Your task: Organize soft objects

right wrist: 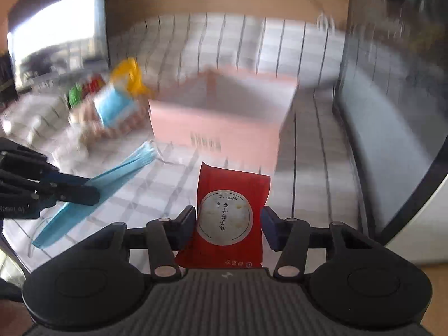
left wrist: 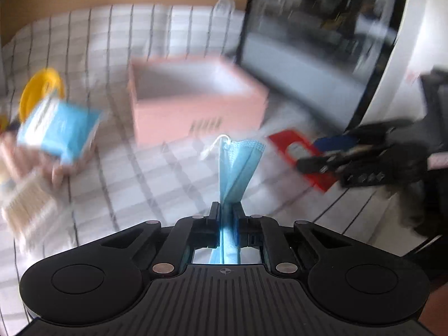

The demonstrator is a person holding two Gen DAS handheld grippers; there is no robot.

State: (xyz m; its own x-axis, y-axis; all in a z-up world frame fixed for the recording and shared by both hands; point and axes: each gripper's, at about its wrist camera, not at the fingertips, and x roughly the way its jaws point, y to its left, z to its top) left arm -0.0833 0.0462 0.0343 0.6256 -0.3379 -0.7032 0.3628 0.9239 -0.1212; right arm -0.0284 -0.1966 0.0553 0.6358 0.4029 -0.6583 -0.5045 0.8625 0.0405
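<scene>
Fingers: left gripper [left wrist: 226, 210] pinches mask [left wrist: 238, 168], long axis running forward; right gripper [right wrist: 228, 224] flanks red packet [right wrist: 228, 215], pads at its edges, contact uncertain. Pink box [left wrist: 196, 117] lies ahead of both, open-topped, near.

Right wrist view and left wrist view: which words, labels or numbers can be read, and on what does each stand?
Red packet, round label: Chinese characters, upside down, too small to read surely.
Red packet, bottom edge: small print, unreadable.
Left hand-held gripper: white lettering on its body at the frame's left edge, cut off, unreadable.
Pink box: dark barcode-like marks, blurred.
Blue packet: print blurred.
</scene>
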